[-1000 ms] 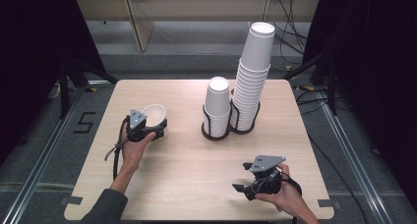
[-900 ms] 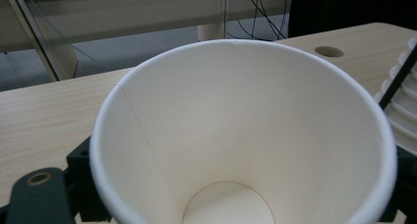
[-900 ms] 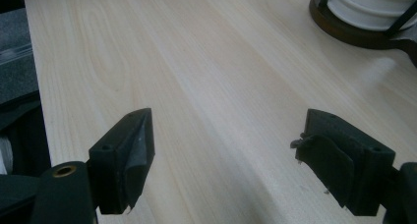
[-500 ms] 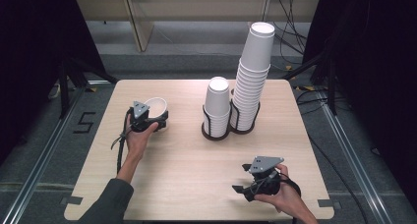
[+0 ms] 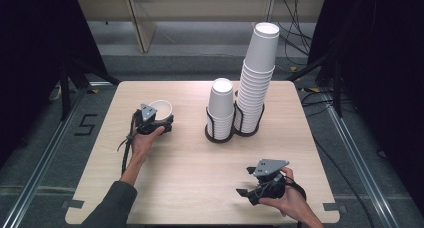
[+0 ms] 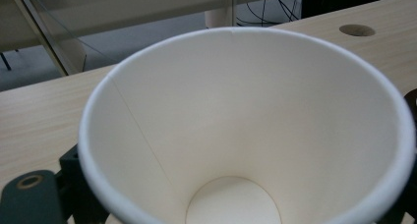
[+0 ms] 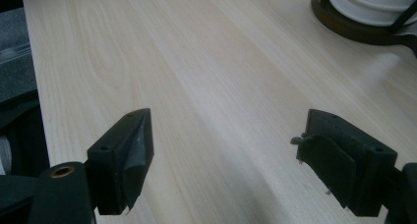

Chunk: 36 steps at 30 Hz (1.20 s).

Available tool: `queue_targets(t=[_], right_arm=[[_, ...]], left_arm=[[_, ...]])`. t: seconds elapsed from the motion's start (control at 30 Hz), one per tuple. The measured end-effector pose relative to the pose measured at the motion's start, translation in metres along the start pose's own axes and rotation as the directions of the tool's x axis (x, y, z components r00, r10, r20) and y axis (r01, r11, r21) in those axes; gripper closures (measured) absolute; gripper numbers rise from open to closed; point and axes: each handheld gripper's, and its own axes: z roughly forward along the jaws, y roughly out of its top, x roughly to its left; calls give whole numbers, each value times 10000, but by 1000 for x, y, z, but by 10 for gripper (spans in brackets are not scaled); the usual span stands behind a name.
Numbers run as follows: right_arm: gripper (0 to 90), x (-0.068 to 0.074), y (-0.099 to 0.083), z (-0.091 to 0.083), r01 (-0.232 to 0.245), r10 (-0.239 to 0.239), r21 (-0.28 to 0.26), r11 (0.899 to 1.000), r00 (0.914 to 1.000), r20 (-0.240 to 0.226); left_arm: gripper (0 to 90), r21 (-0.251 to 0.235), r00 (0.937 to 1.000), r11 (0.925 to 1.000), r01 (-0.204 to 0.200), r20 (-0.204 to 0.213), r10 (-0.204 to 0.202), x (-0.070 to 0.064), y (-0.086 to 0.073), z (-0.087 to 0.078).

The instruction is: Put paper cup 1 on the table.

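The left tongs [image 5: 159, 122] are gripping the cup [image 5: 160, 109] and have been sliding it back across the counter [image 5: 190, 158], away from the stacks [image 5: 257, 83], while the right tongs [image 5: 248, 188] are resting open.

This is looking like a lab or recording studio set up for filming handwork, not a home or kitchen. A bare pale wooden table [image 5: 200, 178] is standing alone on a grey floor, with dark curtains [image 5: 380, 63] hanging close on both sides of the table. Metal floor rails [image 5: 42, 163] are running along the table's left and right sides, black cables [image 5: 295, 35] are trailing on the floor behind the table, and a number marking [image 5: 86, 124] is lying just left of it.
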Motion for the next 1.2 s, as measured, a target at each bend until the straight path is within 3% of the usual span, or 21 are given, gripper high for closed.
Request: queue_targets(t=[0.03, 0.07, 0.2, 0.27, 0.43, 0.57, 0.73, 1.2], right_arm=[[207, -1, 0, 0, 82, -82, -78, 9999, 10000, 6], [207, 0, 0, -1, -162, 162, -23, 9999, 9999, -35], [206, -1, -1, -1, -89, 89, -8, 10000, 10000, 6], [203, -1, -1, 0, -39, 39, 10, 10000, 10000, 32], [203, -1, -2, 0, 12, -12, 14, 10000, 10000, 32], [202, 1, -2, 0, -179, 179, 87, 9998, 9998, -5], [202, 1, -3, 0, -249, 250, 164, 9996, 9997, -29], [201, -2, -6, -3, -60, 60, 54, 10000, 9999, 85]], left_arm=[[104, -5, 10000, 10000, 95, 26, -95, 0, -1, 0], [111, 7, 9999, 10000, 87, 64, -87, 1, -2, 0], [116, 175, 9997, 9996, -238, -13, 239, 2, -3, -2], [115, 185, 9999, 9998, -32, 98, 30, 3, -4, -3], [130, 422, 9997, 9988, -252, -55, 254, 3, -10, -3], [134, 436, 9999, 9990, -123, 89, 119, 5, -11, -5], [145, 912, 9993, 9952, -351, 174, 336, 8, -17, -5], [146, 751, 9983, 9962, -436, 427, 405, 14, -22, -21]])
